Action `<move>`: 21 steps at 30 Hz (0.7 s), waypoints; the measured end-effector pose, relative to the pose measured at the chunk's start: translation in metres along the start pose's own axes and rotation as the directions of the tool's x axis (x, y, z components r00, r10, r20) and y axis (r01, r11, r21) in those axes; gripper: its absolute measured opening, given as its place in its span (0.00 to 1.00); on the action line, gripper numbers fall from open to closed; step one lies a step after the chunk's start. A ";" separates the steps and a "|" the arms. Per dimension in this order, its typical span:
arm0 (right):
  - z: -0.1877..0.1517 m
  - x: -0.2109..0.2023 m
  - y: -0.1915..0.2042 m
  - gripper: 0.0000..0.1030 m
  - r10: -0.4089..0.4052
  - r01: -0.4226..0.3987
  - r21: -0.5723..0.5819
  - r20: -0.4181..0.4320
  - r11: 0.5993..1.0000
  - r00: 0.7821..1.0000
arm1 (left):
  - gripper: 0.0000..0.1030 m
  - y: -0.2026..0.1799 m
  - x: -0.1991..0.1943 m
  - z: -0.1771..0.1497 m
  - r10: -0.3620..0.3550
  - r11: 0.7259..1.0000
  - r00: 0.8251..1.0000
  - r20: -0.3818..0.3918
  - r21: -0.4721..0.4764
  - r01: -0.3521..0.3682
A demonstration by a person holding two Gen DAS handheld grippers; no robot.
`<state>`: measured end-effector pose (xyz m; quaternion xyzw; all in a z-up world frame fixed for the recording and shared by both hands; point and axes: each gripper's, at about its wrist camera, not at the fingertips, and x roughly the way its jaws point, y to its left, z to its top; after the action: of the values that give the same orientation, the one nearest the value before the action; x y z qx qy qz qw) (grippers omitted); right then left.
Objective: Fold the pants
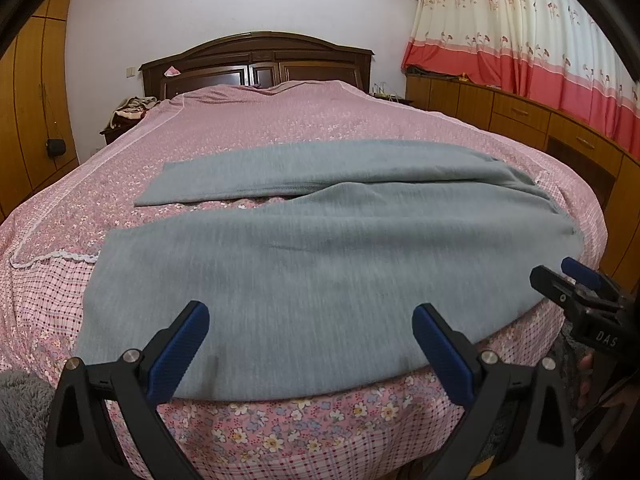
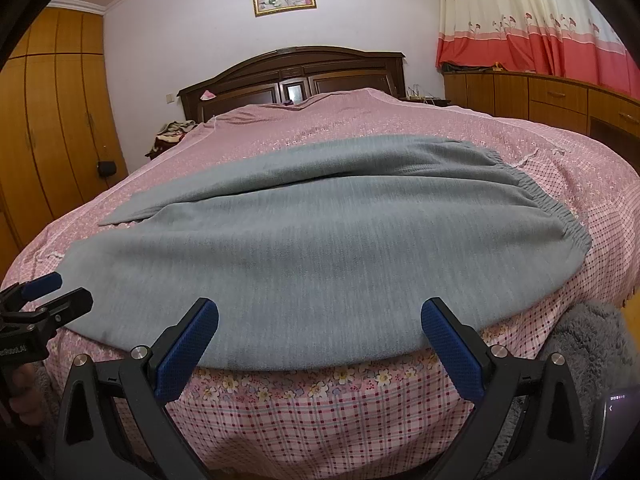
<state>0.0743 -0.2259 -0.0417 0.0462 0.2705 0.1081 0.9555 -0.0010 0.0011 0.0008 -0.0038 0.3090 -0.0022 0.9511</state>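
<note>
The grey knit pants (image 1: 320, 264) lie spread flat across the near end of the bed with the pink floral bedspread (image 1: 280, 120), the elastic waistband (image 2: 552, 200) toward the bed's right edge and the two legs running toward its left edge. The near leg's long side sits right along the bed's front edge.

The left gripper (image 1: 312, 344) hovers above that near side with its jaws spread wide and nothing between them. The right gripper (image 2: 320, 336) is likewise wide open and empty, poised over the same front edge closer to the waistband.

The likely trouble is the grip: the fabric is thin and lies directly on the bedspread, so a closing pinch could catch the bedspread along with the pants, or take only the top layer and let the leg sag open when lifted. With the cloth so near the front edge, a tug could also slide it off the bed.

The far leg's cuff (image 1: 152, 188) is partly folded out of view, fisheye bending warps the outline, and whether the fingertips touch the fabric cannot be told.
</note>
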 end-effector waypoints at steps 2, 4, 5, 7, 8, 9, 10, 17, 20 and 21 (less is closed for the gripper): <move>0.004 -0.002 -0.003 1.00 -0.001 0.001 0.001 -0.001 1.000 1.000 | 1.00 0.000 0.000 0.000 0.000 1.000 1.000 -0.002 0.001 0.000; 0.004 -0.002 -0.004 1.00 0.000 0.000 0.000 -0.001 1.000 1.000 | 1.00 0.000 0.001 0.000 0.000 1.000 1.000 -0.002 0.001 0.000; 0.003 -0.002 -0.004 1.00 -0.001 0.001 0.000 -0.002 1.000 1.000 | 1.00 0.000 0.001 0.000 0.000 1.000 1.000 -0.003 0.001 0.000; 0.003 -0.002 -0.003 1.00 -0.001 0.001 0.000 -0.001 1.000 1.000 | 1.00 -0.001 0.001 0.000 -0.001 1.000 1.000 -0.003 0.001 0.001; 0.003 -0.002 -0.004 1.00 -0.001 0.001 -0.001 -0.001 1.000 1.000 | 1.00 -0.001 0.001 -0.001 -0.001 1.000 1.000 -0.003 0.001 0.001; 0.003 -0.002 -0.004 1.00 -0.001 0.001 0.000 -0.002 1.000 1.000 | 1.00 -0.001 0.002 -0.001 -0.001 1.000 1.000 -0.003 0.001 0.001; 0.003 -0.002 -0.003 1.00 -0.001 0.001 0.000 -0.002 1.000 1.000 | 1.00 0.000 0.002 -0.001 -0.001 1.000 1.000 -0.004 0.001 0.001; 0.005 0.000 -0.004 1.00 -0.001 0.001 0.006 -0.008 1.000 1.000 | 1.00 0.000 0.004 -0.002 -0.001 1.000 1.000 -0.006 0.003 0.001; 0.005 0.001 -0.005 1.00 -0.001 0.001 0.010 -0.010 1.000 1.000 | 1.00 -0.001 0.007 -0.002 -0.001 1.000 1.000 -0.011 0.006 0.001; 0.005 0.001 -0.005 1.00 -0.001 0.001 0.010 -0.011 1.000 1.000 | 1.00 -0.002 0.008 -0.003 0.000 1.000 1.000 -0.013 0.008 0.000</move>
<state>0.0785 -0.2310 -0.0387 0.0501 0.2761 0.1064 0.9539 0.0038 -0.0005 -0.0059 -0.0001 0.3151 -0.0034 0.9490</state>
